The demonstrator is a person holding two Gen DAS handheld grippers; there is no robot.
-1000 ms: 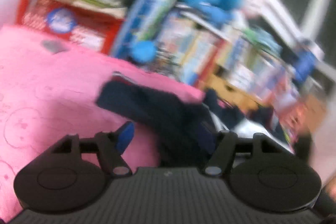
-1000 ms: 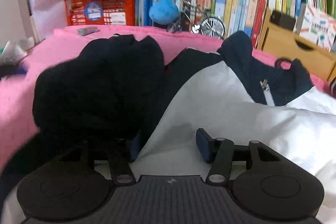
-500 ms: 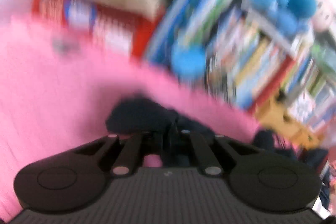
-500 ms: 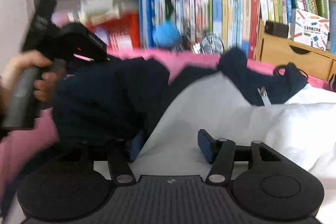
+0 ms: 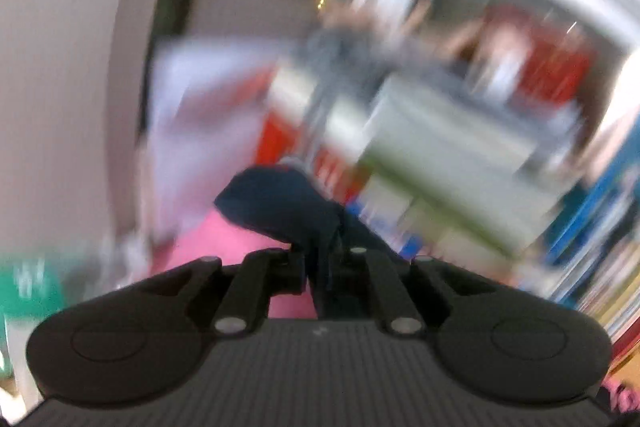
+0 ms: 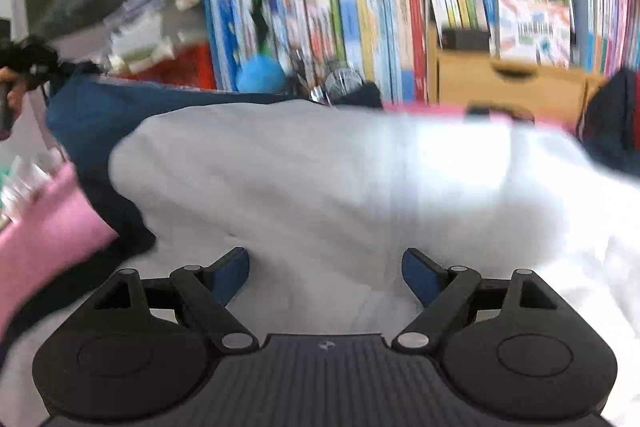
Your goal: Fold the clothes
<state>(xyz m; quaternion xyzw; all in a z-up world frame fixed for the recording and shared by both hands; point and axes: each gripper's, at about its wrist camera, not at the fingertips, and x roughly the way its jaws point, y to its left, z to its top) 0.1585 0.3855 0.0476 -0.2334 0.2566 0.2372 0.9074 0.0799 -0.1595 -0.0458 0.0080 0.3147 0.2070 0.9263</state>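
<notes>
A: Left gripper [image 5: 324,259] state?

B: Jaws were pressed together, pinching a fold of the navy sleeve [image 5: 280,207]. The left wrist view was heavily blurred; the sleeve end stood clear above the pink bedcover [image 5: 216,243].

A: Right gripper [image 6: 326,277]?

B: Spread wide, blue pads either side of nothing, hovering over the white body panel [image 6: 320,179] of the garment. No cloth between the fingers.

A: Where did the garment lie?

B: Across the bedcover toward its far edge, in front of the bookshelf [image 6: 360,7]. In the right wrist view the navy sleeve [image 6: 120,115] ran out taut toward the left edge, where a hand [image 6: 10,95] held the other tool.

A: Step in hand?

B: Judged: a sleeve drawn outward at the left side, either straightening it or starting to bring it across the white panel. Frames did not settle which.

A: Next move needs?

B: Judged: pinch kept firm, sleeve kept flat and untwisted.
</notes>
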